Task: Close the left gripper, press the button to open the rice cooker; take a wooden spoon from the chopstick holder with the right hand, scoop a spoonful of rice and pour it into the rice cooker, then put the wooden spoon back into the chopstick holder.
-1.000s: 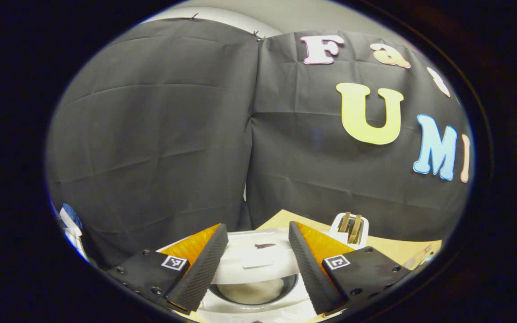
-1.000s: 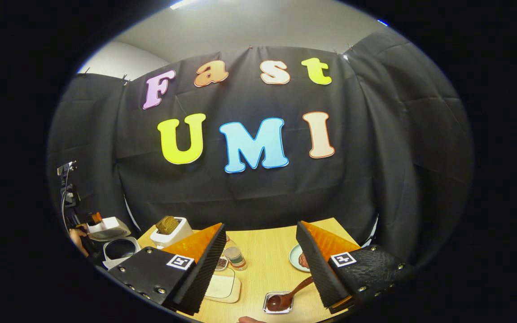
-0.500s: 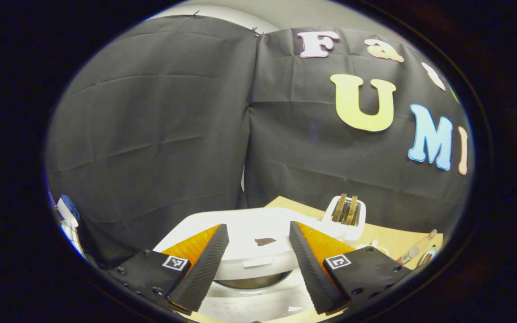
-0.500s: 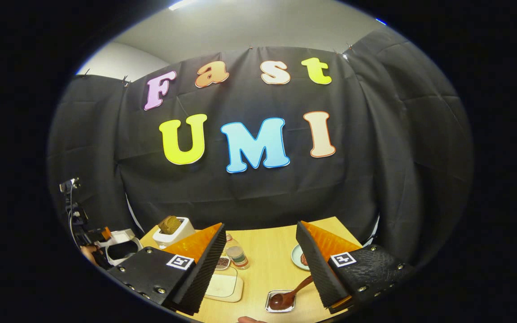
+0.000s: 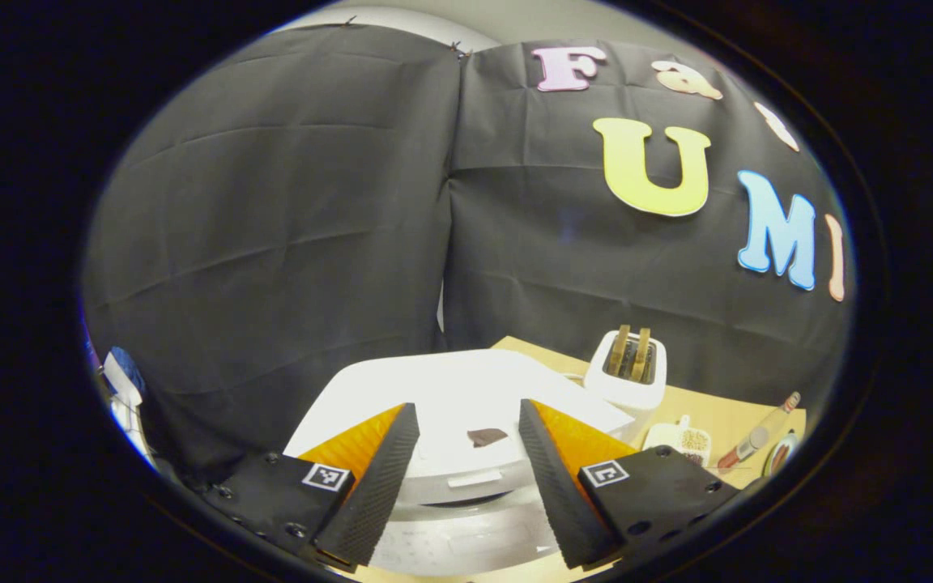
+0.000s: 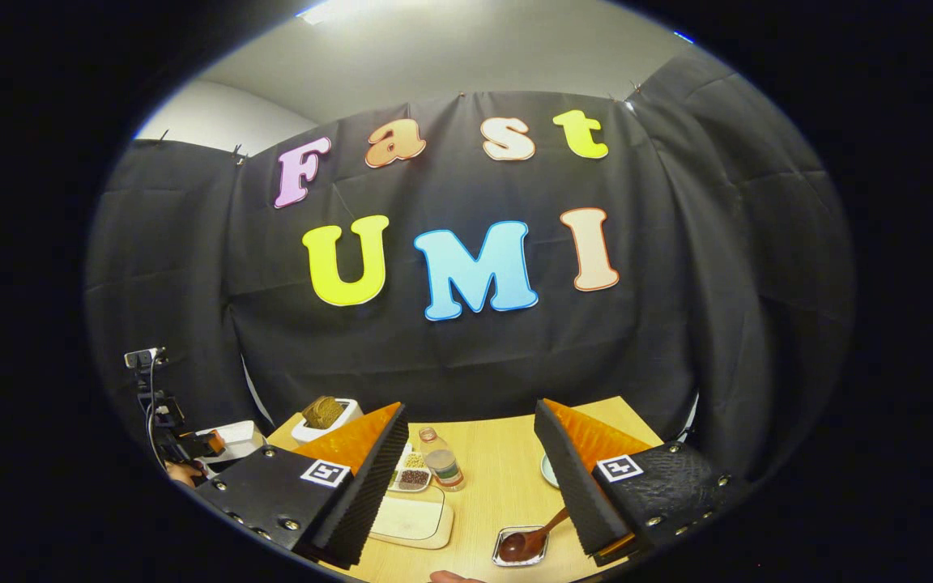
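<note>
The white rice cooker sits right under my left gripper, which is open, its fingers either side of the lid's front. The lid lies almost flat, with a thin dark gap beneath its front edge. In the right gripper view the cooker shows far left, beside a hand. My right gripper hangs open above the table and holds nothing. A dark wooden spoon lies with its bowl in a small metal tray. A white holder with brown wooden pieces stands behind the cooker.
On the light wooden table are a small bottle, little dishes of beans, a white board and a plate. The left gripper view shows a dish of grains and a lying bottle.
The rice cooker lid has come down from raised, hiding the inner pot and its rice. My left gripper followed it down, still open. The right gripper lifted slightly; the spoon stayed in its tray.
</note>
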A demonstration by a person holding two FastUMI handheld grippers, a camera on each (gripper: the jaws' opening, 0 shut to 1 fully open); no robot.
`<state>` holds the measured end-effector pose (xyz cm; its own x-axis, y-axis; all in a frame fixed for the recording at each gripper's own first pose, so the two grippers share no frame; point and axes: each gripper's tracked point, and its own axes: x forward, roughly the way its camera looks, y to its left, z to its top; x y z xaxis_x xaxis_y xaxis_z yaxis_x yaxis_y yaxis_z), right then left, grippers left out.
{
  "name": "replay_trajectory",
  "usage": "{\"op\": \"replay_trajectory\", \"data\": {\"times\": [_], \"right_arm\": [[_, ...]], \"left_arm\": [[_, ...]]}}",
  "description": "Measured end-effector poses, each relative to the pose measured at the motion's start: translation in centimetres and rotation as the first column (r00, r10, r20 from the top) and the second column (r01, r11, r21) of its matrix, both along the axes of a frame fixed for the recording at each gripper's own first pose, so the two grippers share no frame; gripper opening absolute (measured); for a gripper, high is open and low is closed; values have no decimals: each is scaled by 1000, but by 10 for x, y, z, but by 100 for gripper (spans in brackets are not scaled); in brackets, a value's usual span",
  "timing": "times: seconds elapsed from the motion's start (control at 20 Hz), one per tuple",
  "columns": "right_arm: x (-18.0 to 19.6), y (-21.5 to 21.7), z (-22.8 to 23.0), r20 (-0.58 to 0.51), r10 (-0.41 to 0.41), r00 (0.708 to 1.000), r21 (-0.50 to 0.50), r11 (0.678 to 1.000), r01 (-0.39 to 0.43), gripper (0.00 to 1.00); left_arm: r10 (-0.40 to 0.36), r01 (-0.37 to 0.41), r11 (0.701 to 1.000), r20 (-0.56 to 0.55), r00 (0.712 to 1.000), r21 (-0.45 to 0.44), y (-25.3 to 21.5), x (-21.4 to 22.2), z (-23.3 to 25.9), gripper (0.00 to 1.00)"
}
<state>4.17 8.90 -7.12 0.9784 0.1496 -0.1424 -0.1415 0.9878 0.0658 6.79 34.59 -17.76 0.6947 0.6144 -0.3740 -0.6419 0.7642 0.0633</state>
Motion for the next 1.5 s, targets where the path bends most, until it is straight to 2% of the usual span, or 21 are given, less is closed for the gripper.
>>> {"op": "replay_trajectory", "data": {"times": [0.05, 0.55, 0.95, 1.2, 1.3, 1.35, 1.5], "right_arm": [[0, 0, -2, -6, -1, 1000, 2, 1000, 1, 95], [0, -12, -14, -46, -34, 998, 27, 999, 35, 95], [2, -8, -20, -60, -26, 998, 36, 999, 28, 95], [-1, -5, -21, -61, -10, 998, 53, 999, 13, 95], [-3, -9, -19, -58, -12, 998, 53, 998, 15, 95], [-4, -11, -19, -57, -16, 998, 55, 998, 19, 95], [-7, -19, -16, -54, -23, 998, 54, 998, 26, 95]], "left_arm": [[0, 0, 1000, -9, 1000, -8, -1, 0, -5, 88], [-14, 10, 999, -89, 996, -52, -4, -4, -51, 89], [-39, 36, 999, -129, 991, -28, -10, -4, -59, 90], [-50, 45, 998, -123, 991, -38, -9, -1, -55, 88], [-62, 55, 997, -123, 990, -55, -9, -1, -52, 92], [-70, 62, 996, -113, 991, -68, -10, 2, -50, 87], [-89, 87, 996, -65, 994, -37, -12, 3, -24, 91]]}}
